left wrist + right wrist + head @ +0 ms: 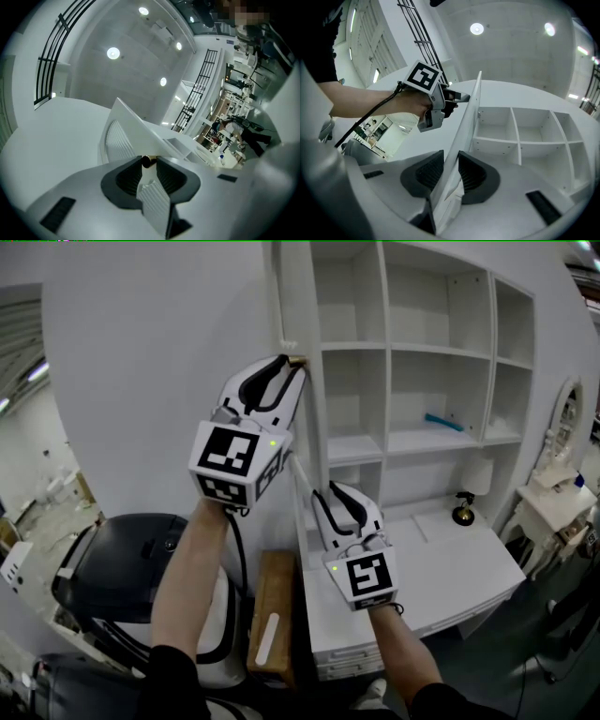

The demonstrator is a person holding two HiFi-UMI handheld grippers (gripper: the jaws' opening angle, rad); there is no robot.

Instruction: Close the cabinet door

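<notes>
Between ribbed pads [430,169], flat white door [468,119]

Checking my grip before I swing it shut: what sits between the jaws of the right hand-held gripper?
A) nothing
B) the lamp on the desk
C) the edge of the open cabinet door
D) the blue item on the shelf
C: in the right gripper view, the right hand-held gripper straddles the edge of the cabinet door, which runs up between its two pads, with the open shelves beside it.

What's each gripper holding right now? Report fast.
Left gripper: closed on the door knob.
Right gripper: closed on the cabinet door, at its edge.
</notes>
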